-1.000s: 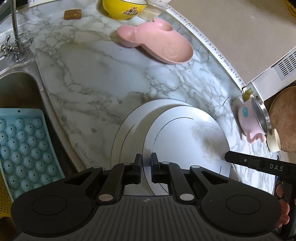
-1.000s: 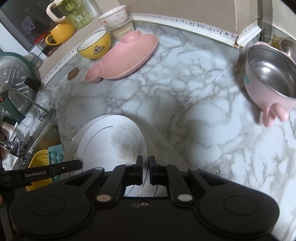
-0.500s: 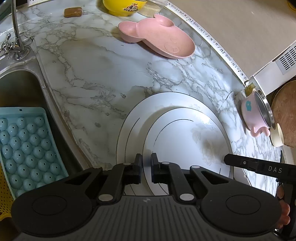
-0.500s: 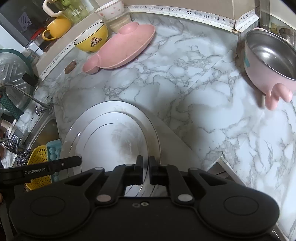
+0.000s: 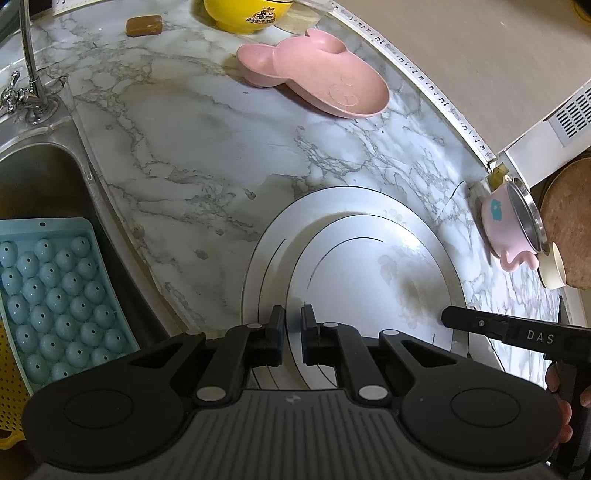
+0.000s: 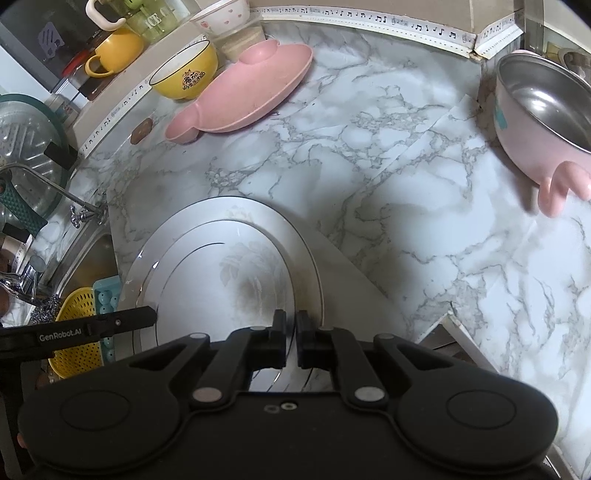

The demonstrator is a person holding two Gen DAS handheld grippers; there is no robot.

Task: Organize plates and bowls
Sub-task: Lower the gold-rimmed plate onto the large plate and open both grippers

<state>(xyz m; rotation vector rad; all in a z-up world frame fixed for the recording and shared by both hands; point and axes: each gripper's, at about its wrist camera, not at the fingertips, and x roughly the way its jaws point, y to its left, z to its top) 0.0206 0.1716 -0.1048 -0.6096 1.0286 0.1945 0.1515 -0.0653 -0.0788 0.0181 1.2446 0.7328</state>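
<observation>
A smaller white plate [image 5: 365, 280] lies on a larger white plate [image 5: 273, 240] at the front of the marble counter. My left gripper [image 5: 293, 325] is shut on the smaller plate's near-left rim. My right gripper [image 6: 290, 328] is shut on its right rim; the plates also show in the right wrist view [image 6: 221, 280]. A pink mouse-shaped plate [image 5: 325, 81] and a yellow bowl [image 5: 245, 14] sit at the back. A pink steel-lined bowl [image 6: 543, 110] stands at the right.
The sink [image 5: 33, 177] with a blue egg tray [image 5: 48, 295] and yellow strainer [image 6: 79, 328] lies to the left, with a tap [image 5: 29, 66] behind it. A brown soap bar [image 5: 144, 25] is at the back. Cups [image 6: 114, 48] stand on the ledge.
Both grippers and the plates have shifted back from the pink plate and bowl, with the two white plates coming to lie more centred on each other. Both grips are unchanged.
</observation>
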